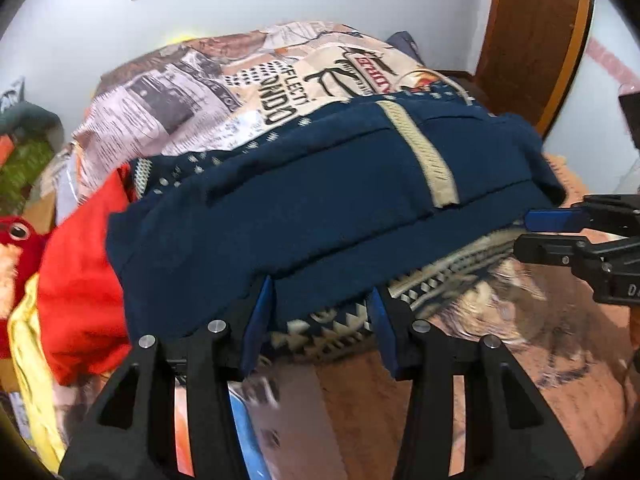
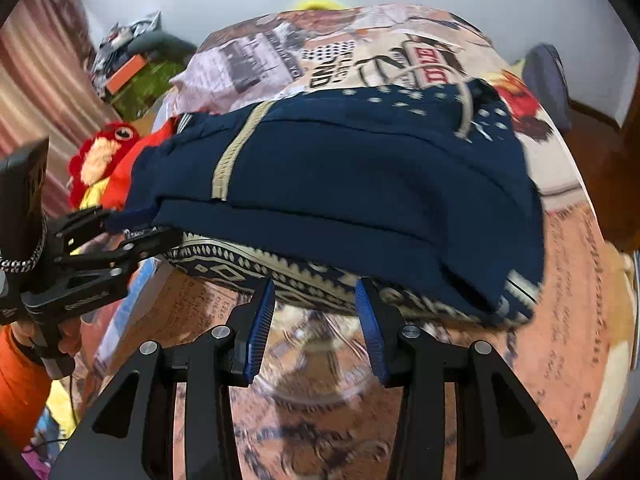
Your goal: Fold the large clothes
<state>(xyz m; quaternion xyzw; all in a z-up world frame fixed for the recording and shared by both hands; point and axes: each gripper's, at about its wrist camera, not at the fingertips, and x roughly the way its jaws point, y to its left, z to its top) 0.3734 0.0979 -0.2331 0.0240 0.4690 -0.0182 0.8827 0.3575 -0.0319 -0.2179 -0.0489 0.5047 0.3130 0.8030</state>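
Observation:
A folded navy garment (image 1: 320, 200) with a beige stripe and a cream-patterned border lies on the printed bedspread (image 1: 240, 80). My left gripper (image 1: 322, 316) stands open at the garment's near edge. The hem lies between its blue pads (image 1: 260, 320), and they do not press it. My right gripper (image 2: 314, 296) is also open, its fingertips just short of the patterned border of the garment (image 2: 340, 184). Each gripper shows in the other's view: the right gripper (image 1: 528, 234) at the garment's right corner, the left gripper (image 2: 136, 226) at its left corner.
A red cloth (image 1: 80, 272) and a red plush toy (image 2: 108, 160) lie left of the garment, with yellow fabric below. A wooden panel (image 1: 532, 40) stands at the far right against a white wall. A hand in an orange sleeve (image 2: 20, 380) holds the left gripper.

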